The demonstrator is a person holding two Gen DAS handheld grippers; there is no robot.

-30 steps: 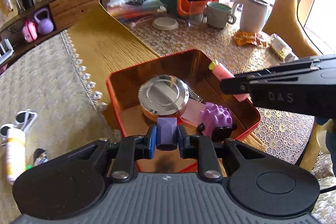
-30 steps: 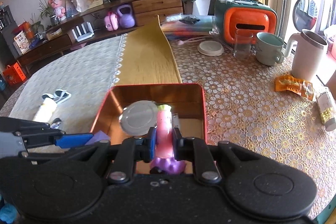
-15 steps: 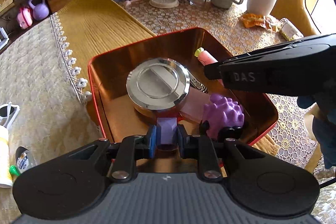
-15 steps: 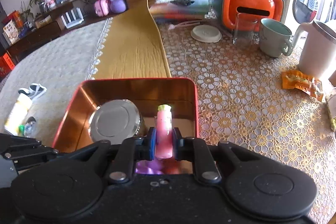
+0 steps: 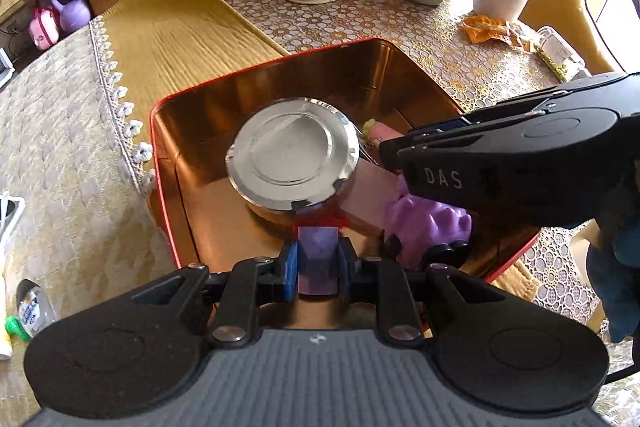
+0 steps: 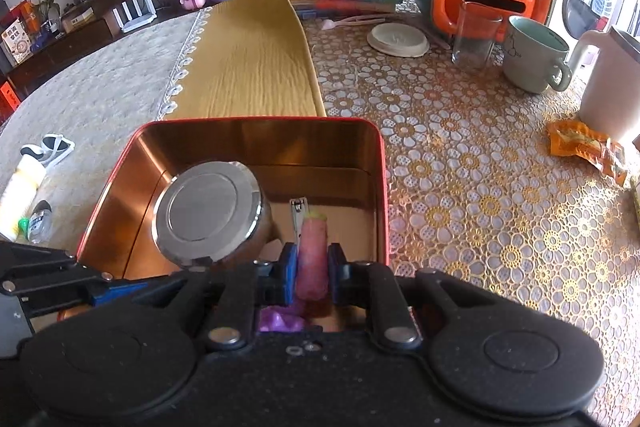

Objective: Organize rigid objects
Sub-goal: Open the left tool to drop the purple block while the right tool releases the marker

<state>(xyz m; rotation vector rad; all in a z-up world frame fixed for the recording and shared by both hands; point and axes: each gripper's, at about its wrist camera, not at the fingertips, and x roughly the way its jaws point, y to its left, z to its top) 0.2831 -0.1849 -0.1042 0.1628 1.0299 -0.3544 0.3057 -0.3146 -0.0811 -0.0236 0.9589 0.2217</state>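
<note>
Hiding part of the red tin [image 5: 160, 131], left gripper [image 5: 318, 265] jaws pinching purple block [image 5: 318, 259], right gripper [image 6: 313, 273] jaws pinching pink tube [image 6: 314, 259], its lower end unseen.

Black handheld tongs with blue pads

The left tongs [image 5: 318, 263] have matte black, rounded housings, a ribbed grey panel at bottom centre, silver screws on the black link arms and blue pads [image 5: 289, 267]. The right tongs [image 6: 313, 269] match, all black, with white "DAS" lettering on the side; a dark blue glove [image 5: 616, 267] shows at right edge.
</note>
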